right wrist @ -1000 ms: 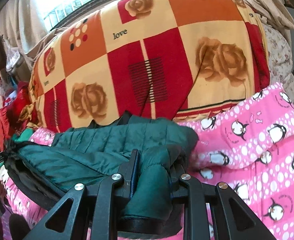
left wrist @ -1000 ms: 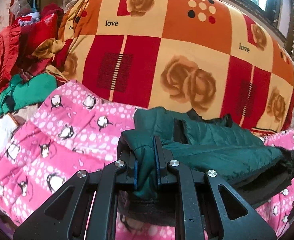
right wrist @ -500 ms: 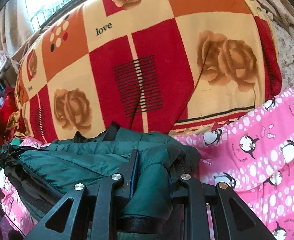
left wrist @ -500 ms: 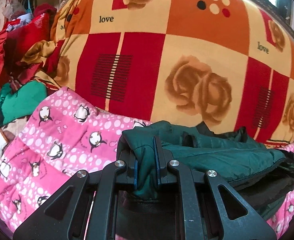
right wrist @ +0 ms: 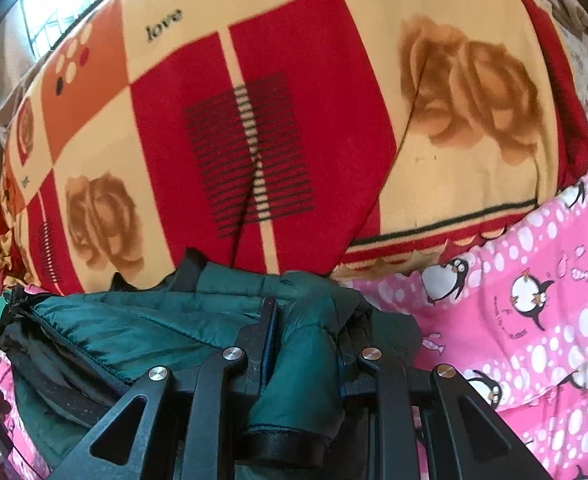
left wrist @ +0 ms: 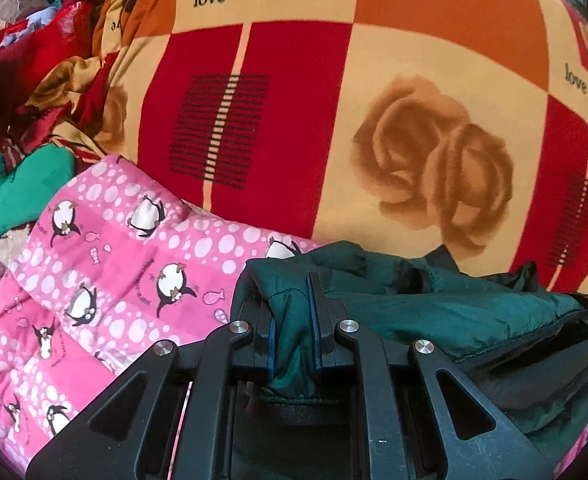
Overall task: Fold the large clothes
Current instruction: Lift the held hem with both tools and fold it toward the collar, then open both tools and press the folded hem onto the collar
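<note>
A dark green quilted jacket [left wrist: 454, 312] with a black lining hangs between my two grippers above a pink penguin-print blanket [left wrist: 105, 280]. My left gripper [left wrist: 291, 292] is shut on a bunched fold at the jacket's left end. In the right wrist view the jacket [right wrist: 141, 328] stretches to the left, and my right gripper [right wrist: 306, 316] is shut on a thick fold at its right end. The jacket's far edge lies close against a large red, orange and cream rose-print quilt [left wrist: 374, 100].
The rose-print quilt [right wrist: 294, 120] fills the space ahead like a wall. The pink blanket [right wrist: 534, 320] spreads right. A heap of red and green clothes [left wrist: 25, 100] lies at the far left. A bright window [right wrist: 53, 20] is behind the quilt.
Both grippers have carried the jacket forward, toward the rose-print quilt, which now looms much larger. Both grips on the jacket are unchanged.
</note>
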A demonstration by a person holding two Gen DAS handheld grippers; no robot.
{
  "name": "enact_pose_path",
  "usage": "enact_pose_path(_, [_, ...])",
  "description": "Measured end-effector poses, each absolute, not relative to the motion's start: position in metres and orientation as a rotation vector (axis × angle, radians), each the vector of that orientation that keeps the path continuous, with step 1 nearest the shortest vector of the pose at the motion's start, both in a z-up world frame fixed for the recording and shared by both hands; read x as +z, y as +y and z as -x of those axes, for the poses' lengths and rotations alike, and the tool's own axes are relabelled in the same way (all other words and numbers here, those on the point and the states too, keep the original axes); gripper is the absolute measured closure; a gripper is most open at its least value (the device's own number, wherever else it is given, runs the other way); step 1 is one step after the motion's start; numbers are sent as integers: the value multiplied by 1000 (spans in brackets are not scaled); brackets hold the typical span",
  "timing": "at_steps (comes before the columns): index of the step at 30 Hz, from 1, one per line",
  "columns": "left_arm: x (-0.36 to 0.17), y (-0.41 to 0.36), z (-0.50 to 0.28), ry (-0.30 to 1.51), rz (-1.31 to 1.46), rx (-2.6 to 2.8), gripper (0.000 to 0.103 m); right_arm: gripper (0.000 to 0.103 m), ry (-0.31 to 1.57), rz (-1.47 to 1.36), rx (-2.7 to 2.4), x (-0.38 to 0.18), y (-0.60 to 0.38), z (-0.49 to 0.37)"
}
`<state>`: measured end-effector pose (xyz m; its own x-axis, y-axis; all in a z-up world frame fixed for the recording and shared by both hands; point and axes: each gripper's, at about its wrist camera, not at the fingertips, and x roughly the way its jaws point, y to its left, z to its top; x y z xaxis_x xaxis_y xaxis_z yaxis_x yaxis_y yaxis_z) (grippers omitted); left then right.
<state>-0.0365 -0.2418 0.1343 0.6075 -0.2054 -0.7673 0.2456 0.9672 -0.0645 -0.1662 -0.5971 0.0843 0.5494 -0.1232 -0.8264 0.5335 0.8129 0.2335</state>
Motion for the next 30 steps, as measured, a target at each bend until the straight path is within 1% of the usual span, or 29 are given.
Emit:
enact_pose_path(7, [117,-254,32,859,-86,-244,90,82,929,-536,-438,54,-601,159])
enact_pose_path(12, [112,-258,31,845,-94,-238,90,82,935,-522,-458,43,-598,154])
enact_pose_path(14, [111,-257,31,842,-87,-240,90,80,931,-523,-461,41,-598,153])
enact_pose_path(20, [118,-250,35,841,-76,-285,85,79,918,-506,-475,39,-592,152])
enact_pose_path(23, [128,-236,37,859,-9,-337,76,78,917,-504,-476,37,-589,151])
enact_pose_path(24, [132,-231,38,867,11,-355,71,78,915,-504,-473,37,-589,151])
enact_pose_path(26, [140,-224,42,863,24,-374,52,78,911,-507,-468,37,-589,152])
enact_pose_path(27, [144,-222,46,849,20,-364,30,78,909,-511,-467,37,-590,154])
enact_pose_path(28, [151,-215,50,814,30,-355,21,78,908,-513,-467,37,-589,154])
enact_pose_path(30, [160,-205,57,776,67,-365,21,77,909,-516,-466,38,-590,154])
